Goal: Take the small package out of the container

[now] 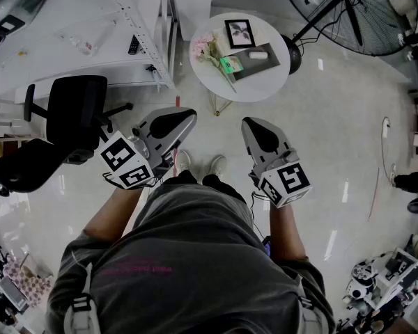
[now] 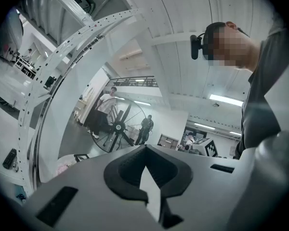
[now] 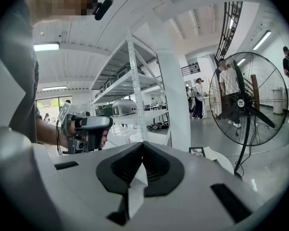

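- Both of your grippers are empty right now. The left gripper (image 1: 188, 115) has its fingers (image 2: 127, 172) pinched fully together with nothing in them, and the right gripper (image 1: 249, 124) looks the same in its own view.
- The small white package (image 1: 258, 55) is lying inside the dark grey rectangular container (image 1: 270, 62), which sits on the right half of the round white table (image 1: 268, 89).
- The thing to watch is the line-up. Both grippers are well short of the table's near edge, out over the floor, with their tips pointing roughly at it. The container is almost dead ahead of your right gripper. The left would have to cut across toward the table's right side, so I'd say the right hand is the obvious pick.
- The package looks oblong, with its long side running across the table from left to right as you face it. It's tiny in the head view, so don't take that as gospel. If it's right, you'd want the fingers to close across its short side, front to back.
- You'll have to open up before you get there.
- The pink flowers (image 1: 205, 47) and the black-framed picture (image 1: 240, 33) are on the table's left and far side, so I reckon they're out of your way.
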